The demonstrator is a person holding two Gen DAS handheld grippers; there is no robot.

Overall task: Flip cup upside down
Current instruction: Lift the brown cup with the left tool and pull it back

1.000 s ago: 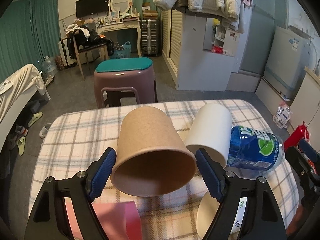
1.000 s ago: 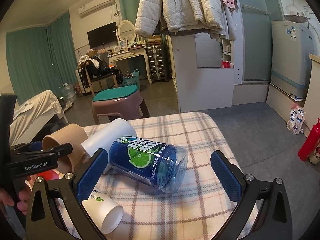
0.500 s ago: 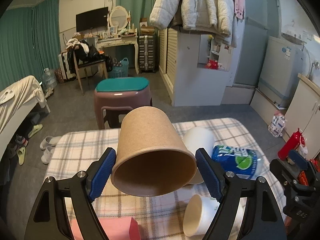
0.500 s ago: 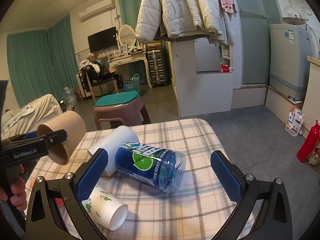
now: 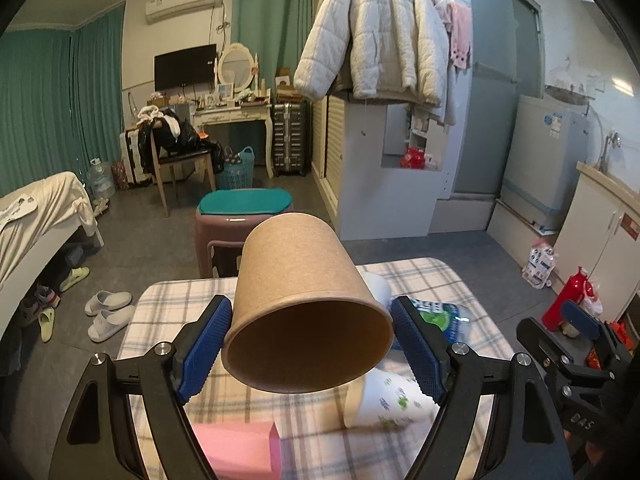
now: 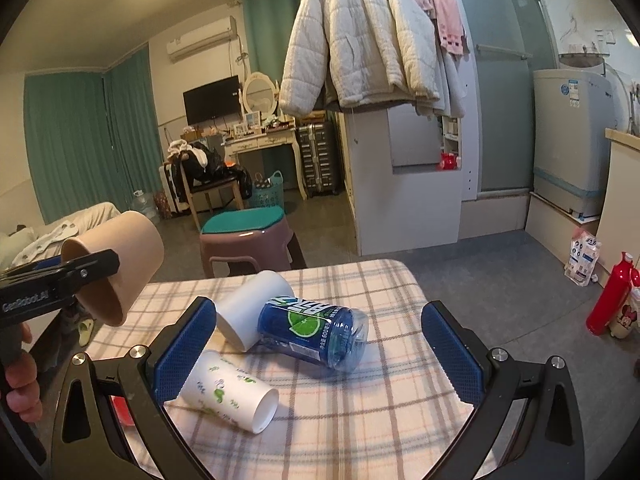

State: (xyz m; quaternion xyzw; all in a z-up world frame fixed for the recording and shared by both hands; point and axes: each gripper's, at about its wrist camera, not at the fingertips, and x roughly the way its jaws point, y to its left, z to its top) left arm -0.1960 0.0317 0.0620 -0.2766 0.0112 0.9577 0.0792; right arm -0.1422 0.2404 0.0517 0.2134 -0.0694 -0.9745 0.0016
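My left gripper [image 5: 310,344] is shut on a brown paper cup [image 5: 298,292], held on its side well above the table with its open mouth toward the camera. The cup also shows in the right wrist view [image 6: 120,264] at the far left, in the air. My right gripper [image 6: 316,348] is open and empty above the plaid table [image 6: 380,420]. A patterned white cup [image 6: 228,392] lies on its side under its left finger.
A plain white cup [image 6: 250,312] and a blue plastic bottle [image 6: 312,332] lie on their sides mid-table. A pink box [image 5: 236,448] sits at the table's near left. A purple stool with a teal cushion [image 6: 244,232] stands beyond the table.
My left gripper has lifted the brown cup upward from just over the table. The right gripper has also risen somewhat and stays open.
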